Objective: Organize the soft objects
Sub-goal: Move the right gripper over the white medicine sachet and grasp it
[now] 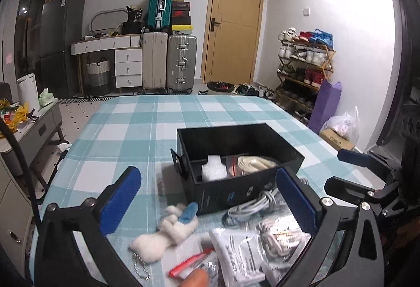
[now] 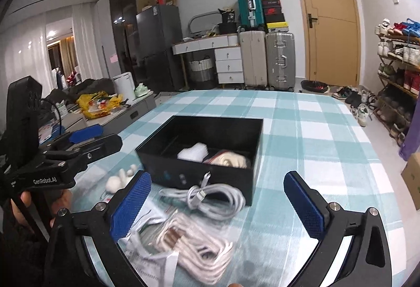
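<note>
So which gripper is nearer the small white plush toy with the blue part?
Left. The left gripper stands open right over the small white plush toy, which lies between its fingers. The right gripper, also open, sits off to the toy's right, over the coiled grey cable.

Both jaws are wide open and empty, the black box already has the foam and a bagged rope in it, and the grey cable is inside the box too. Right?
Not quite: the grey cable lies coiled on the tablecloth in front of the black box, not inside, as the right wrist view shows. The rest holds: foam and bagged rope are in the box, both jaws open and empty.
</note>
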### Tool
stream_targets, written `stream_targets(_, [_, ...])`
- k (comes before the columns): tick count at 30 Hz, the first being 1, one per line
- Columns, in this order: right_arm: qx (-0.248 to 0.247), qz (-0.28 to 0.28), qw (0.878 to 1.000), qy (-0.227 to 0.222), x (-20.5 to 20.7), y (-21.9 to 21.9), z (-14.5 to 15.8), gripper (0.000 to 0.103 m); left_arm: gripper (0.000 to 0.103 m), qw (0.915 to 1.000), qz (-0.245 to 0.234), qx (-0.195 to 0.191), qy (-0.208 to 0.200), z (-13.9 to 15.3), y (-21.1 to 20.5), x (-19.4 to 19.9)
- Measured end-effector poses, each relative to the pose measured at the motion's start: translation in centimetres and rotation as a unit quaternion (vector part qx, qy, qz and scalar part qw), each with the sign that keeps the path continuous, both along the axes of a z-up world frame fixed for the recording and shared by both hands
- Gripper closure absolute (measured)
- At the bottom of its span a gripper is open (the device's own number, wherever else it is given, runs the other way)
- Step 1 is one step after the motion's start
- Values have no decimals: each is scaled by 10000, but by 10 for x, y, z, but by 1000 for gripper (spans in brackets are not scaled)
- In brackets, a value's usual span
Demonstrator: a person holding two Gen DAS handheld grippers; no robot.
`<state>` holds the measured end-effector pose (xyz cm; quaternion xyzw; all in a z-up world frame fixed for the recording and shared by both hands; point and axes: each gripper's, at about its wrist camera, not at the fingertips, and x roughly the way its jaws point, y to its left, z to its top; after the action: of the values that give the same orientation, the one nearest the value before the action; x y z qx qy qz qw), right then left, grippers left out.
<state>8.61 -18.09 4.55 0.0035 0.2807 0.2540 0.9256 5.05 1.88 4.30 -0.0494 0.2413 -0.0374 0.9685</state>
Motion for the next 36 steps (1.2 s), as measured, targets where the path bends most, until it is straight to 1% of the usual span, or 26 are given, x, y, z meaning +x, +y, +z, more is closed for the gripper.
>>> stream_targets(3, [-30,53,10000,31,-10,2,-3,0,0,10000,29,-20,59,-1,1,-4])
stream_targets(5, [-187,22,9998,36,-17,5,-6,0,0,10000,43,-4,77,-2,0,-6])
stream_targets(7, [-248,16,9997,62,-21,6,-9,0,0,9999,64,79,138,-4,-2,-8])
stream_targets(12, [-254,12,9993,284,-29,8,-21,0,0,9994,-29,307,142,-11,-8,-16])
stream_targets(17, [-364,90,9985,410,-32,11,-32,0,0,9993,-101,296,200,-19,-7,-24])
stream_targets(21, [-350,42,9981,505,-30,10,-35,0,0,9984,-304,317,366,-24,-7,-24])
stream_targets(24, [-418,73,9982,428,-33,10,-36,0,0,9983,-293,336,366,-26,-8,-26])
stream_targets(28, [-571,148,9968,547,-31,14,-42,0,0,9979,-232,445,411,-29,-10,-25])
stream_targets(31, [-630,197,9958,638,-31,17,-46,0,0,9980,-210,419,419,-31,-8,-25])
stream_targets(36, [-754,447,9942,620,-42,27,-46,1,0,9984,-173,291,461,-31,-1,-24])
